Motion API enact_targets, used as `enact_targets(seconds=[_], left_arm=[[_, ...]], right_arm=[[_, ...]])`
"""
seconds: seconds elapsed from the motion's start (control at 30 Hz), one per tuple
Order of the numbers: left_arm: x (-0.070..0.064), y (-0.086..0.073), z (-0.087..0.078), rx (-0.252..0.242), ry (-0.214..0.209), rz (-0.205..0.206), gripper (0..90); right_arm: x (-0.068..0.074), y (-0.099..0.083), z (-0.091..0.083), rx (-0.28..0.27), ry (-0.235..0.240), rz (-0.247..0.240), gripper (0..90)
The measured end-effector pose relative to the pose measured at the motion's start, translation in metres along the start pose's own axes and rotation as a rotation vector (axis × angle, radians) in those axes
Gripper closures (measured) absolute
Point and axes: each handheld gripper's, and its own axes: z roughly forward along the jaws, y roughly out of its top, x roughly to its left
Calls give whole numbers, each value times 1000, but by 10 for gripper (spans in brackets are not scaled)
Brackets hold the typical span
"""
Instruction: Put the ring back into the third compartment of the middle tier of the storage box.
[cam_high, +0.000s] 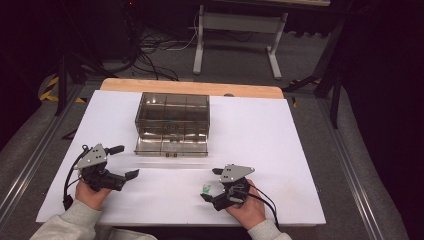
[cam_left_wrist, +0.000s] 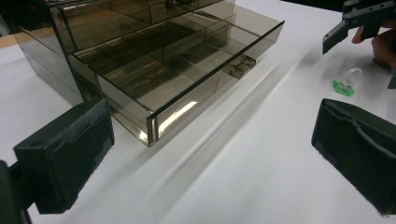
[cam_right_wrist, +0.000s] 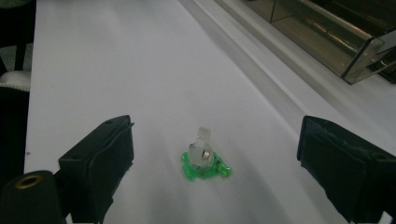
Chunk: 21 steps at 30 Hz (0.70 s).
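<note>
Grippers: two, one per hand, both sitting low over the white table top (cam_high: 280, 135).
Left gripper (cam_high: 121, 161): jaws spread wide, nothing between them, so it's released.
Right gripper (cam_high: 210, 184): also released, jaws wide apart, and the little object sits on the table right between them, not touched by either jaw.
Small object: just one, a clear rounded plastic piece on a bright green splat-shaped base (cam_right_wrist: 203, 159), standing upright.
Storage box: one smoky brown see-through plastic drawer box (cam_high: 172, 114), well ahead of both grippers.
Open drawer (cam_left_wrist: 187, 70): one, the bottom one, pulled out toward the grippers, closer to the left gripper's jaws.
Drawer contents: split into compartments by dividers, and the ones I can see look bare.
Upper drawer: pushed in; something small and dark shows in it, can't tell what.
</note>
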Motion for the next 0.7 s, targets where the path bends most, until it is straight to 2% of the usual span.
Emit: enact_targets(seconds=[0.27,0.4,0.47,0.57,0.6,0.63,0.7], left_arm=[[0,0,0,1,4,5,2],[0,0,0,1,4,5,2],[0,0,0,2,4,5,2],[0,0,0,2,3,5,2],[0,0,0,2,4,4,2],[0,0,0,2,3,5,2],[0,0,0,3,2,4,2]], right_arm=[[-1,1,3,11,-2,10,138],[1,1,6,45,2,10,229],[1,1,7,51,2,8,245],[1,1,8,69,-1,9,342],[1,1,8,69,-1,9,342],[2,1,9,84,-12,-11,396],[2,1,9,88,-16,-12,416]])
